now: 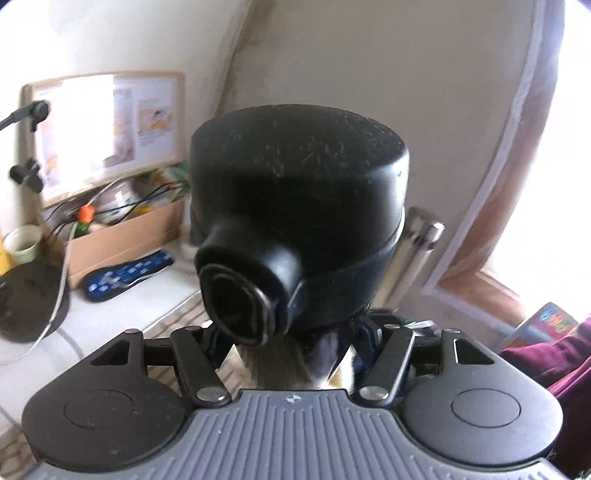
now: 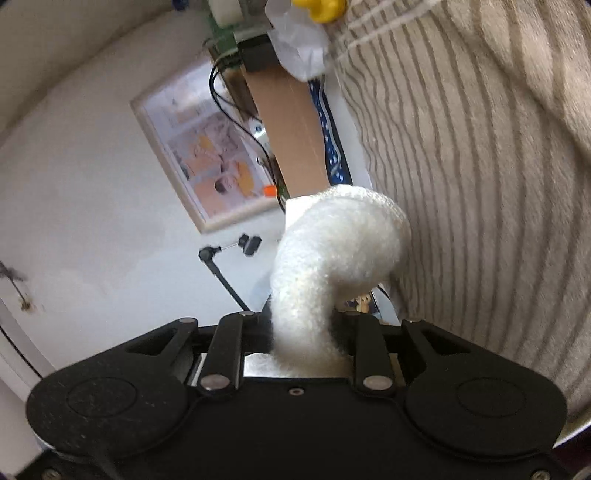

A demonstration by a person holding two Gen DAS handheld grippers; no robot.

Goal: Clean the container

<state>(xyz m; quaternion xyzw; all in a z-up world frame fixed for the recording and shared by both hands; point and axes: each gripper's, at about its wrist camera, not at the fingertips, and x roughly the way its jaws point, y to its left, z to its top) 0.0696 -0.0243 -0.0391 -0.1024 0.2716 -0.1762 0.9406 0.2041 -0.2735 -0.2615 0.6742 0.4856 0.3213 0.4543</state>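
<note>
The left gripper (image 1: 295,332) has its jaws clamped on a black container (image 1: 295,206) (dusty on top); the right gripper (image 2: 306,332) pinches a white fluffy cloth (image 2: 328,266).

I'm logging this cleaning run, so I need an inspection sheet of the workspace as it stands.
Surface: white desk and striped beige fabric.
Job's things: black container with side spout, held up; white fluffy cloth.
Clutter: cardboard box, blue patterned item, pale cup, framed picture, yellow object.
Grippers: left gripper shut on the container; right gripper shut on the cloth.
Cables: black wires in the box; white cable.
Surroundings: cream wall, purple fabric.
</note>
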